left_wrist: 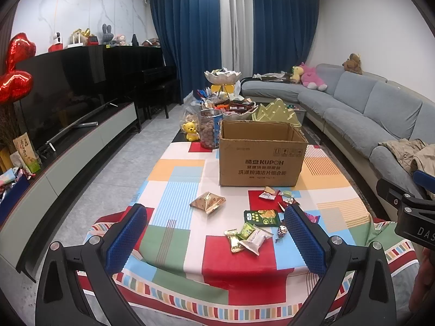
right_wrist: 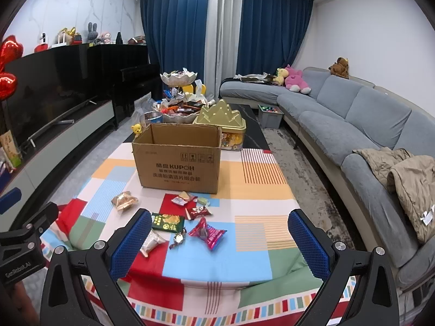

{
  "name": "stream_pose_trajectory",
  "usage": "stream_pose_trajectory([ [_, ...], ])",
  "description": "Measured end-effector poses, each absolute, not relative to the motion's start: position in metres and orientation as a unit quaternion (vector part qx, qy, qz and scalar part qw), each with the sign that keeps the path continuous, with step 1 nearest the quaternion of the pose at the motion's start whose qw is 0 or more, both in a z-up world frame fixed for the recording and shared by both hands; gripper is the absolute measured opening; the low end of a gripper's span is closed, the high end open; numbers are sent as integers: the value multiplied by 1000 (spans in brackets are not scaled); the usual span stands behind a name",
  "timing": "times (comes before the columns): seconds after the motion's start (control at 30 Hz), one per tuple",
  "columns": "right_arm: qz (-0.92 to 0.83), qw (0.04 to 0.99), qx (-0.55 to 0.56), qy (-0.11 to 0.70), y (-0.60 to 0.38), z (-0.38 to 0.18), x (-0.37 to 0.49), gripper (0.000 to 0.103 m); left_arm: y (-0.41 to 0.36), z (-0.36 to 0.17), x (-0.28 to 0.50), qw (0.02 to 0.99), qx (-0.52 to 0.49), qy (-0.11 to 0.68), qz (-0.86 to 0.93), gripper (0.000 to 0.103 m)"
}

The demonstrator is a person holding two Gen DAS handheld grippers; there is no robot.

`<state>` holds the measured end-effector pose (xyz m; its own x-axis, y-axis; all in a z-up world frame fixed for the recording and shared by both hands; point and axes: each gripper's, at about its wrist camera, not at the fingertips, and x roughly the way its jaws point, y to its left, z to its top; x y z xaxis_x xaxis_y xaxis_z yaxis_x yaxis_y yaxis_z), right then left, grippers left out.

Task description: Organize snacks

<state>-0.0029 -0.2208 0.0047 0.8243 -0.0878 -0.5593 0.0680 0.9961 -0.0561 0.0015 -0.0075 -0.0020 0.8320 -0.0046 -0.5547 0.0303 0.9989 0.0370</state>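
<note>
- left tool [left_wrist: 214, 233]: fingers spread wide, nothing between the pads, held above the near edge of the counter and angled downward.
- right tool [right_wrist: 220, 237]: fingers likewise spread wide, gripping nothing, above the near edge of the counter, to the right of the left tool.
- counter [left_wrist: 174, 179]: covered with a patchwork cloth of red, blue, green, orange and white blocks.
- cardboard box [left_wrist: 262, 157]: upright at mid-counter, flaps open; its interior is not visible from either view.
- snacks: loose on the cloth in front of the box, none inside either tool.
- brown foil packet [left_wrist: 208, 201]: lies apart, left of the other snacks.
- dark green packet [left_wrist: 261, 218]: flat on the cloth, near the centre of the group.
- pale green and gold packets [left_wrist: 246, 236]: clustered together nearest the left tool, overlapping.
- pink wrapped sweet [right_wrist: 208, 232]: lies on a blue patch, in front of the right tool.
- small packets [right_wrist: 187, 198]: close to the front face of the box.
- far end of counter: tiered dish [left_wrist: 222, 77], clear jar [left_wrist: 210, 131], gold tin [right_wrist: 220, 116] and yellow bear figure [left_wrist: 189, 131] stand behind the box.
- grey sofa [right_wrist: 353, 119]: along the right side, with plush toys and a beige jacket on it.
</note>
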Motion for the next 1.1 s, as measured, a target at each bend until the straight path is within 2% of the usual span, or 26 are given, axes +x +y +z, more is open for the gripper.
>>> stream_pose_trajectory([
  [1.1, -40, 955, -13, 295, -221, 3, -3, 102, -9, 3, -6, 957, 22, 288, -9, 103],
])
